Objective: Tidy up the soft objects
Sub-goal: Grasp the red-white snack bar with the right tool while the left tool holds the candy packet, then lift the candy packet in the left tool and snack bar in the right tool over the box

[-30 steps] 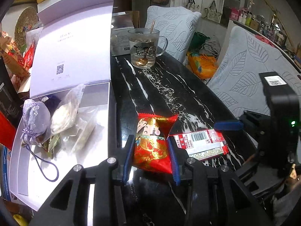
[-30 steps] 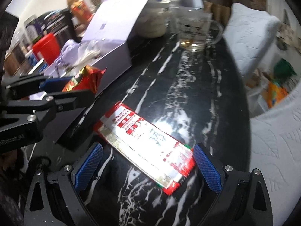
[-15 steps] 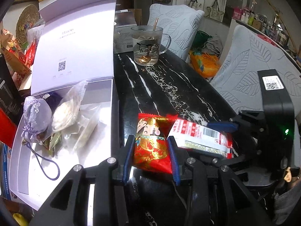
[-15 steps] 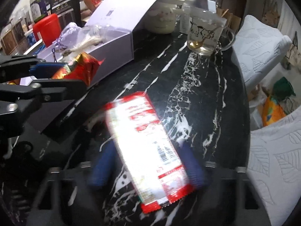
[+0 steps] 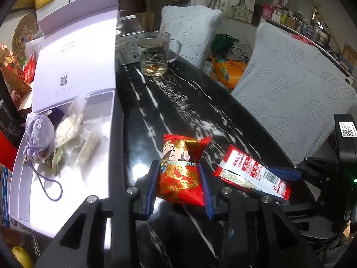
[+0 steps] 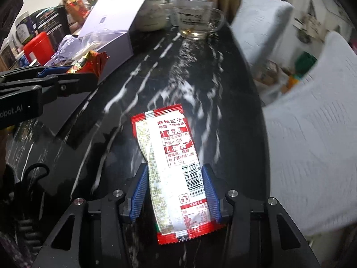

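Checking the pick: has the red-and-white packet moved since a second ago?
Yes. The red-and-white packet, earlier flat and crosswise on the black table, now sits lengthwise between the right gripper fingers, raised.

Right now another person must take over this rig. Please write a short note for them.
Left gripper: shut on the red dragon packet.
Right gripper: shut on the long red-white packet.
Both packets are held over the black marble table.
Done: a purple pouch and clear bags lie in the open white box.
Left: probably place both packets in the box.
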A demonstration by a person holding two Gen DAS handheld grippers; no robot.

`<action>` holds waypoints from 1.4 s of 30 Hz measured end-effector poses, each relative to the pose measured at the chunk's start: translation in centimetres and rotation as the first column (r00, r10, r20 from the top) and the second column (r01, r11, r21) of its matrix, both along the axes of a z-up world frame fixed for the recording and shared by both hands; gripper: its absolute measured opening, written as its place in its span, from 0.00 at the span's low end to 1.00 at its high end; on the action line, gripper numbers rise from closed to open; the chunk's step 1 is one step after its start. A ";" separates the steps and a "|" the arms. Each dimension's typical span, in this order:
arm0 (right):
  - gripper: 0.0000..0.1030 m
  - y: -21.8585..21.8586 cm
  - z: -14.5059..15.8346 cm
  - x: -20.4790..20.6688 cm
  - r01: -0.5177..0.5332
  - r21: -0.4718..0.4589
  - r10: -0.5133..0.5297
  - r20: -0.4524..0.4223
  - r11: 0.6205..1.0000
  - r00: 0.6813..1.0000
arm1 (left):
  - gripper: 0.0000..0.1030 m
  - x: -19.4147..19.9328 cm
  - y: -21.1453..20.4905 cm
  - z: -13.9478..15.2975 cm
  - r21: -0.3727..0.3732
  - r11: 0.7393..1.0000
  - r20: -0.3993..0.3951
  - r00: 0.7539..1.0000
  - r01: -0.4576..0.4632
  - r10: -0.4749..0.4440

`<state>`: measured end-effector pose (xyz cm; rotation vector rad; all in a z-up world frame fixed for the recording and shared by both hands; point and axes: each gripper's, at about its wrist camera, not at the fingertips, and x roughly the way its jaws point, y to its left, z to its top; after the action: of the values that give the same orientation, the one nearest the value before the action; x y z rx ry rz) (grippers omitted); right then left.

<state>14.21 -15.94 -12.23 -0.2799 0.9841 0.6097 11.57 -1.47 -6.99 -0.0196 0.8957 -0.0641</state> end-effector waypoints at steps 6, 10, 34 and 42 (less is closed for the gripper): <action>0.46 -2.2 0.0 -3.3 0.097 0.011 -0.096 -0.016 0.995 0.995 | 0.33 -2.6 -1.5 -0.3 0.003 0.999 -0.019 0.999 0.044 -0.044; 0.46 -3.3 0.0 -5.9 0.148 0.007 -0.148 -0.024 0.989 0.989 | 0.33 -4.3 -2.1 -0.7 -0.002 0.998 -0.035 0.997 0.066 -0.066; 0.63 -2.6 -0.5 -11.3 0.204 0.026 -0.204 -0.026 0.979 0.979 | 0.33 -10.3 -1.3 -2.4 -0.020 0.996 -0.070 0.993 0.092 -0.093; 0.44 -3.1 -0.4 -11.5 0.223 0.057 -0.224 0.002 0.973 0.975 | 0.33 -10.3 -1.3 -2.6 -0.025 0.995 -0.073 0.993 0.096 -0.097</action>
<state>2.69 -19.07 -12.60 -0.1193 0.9731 0.4292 1.24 -2.74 -9.54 0.0018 0.9704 -0.1640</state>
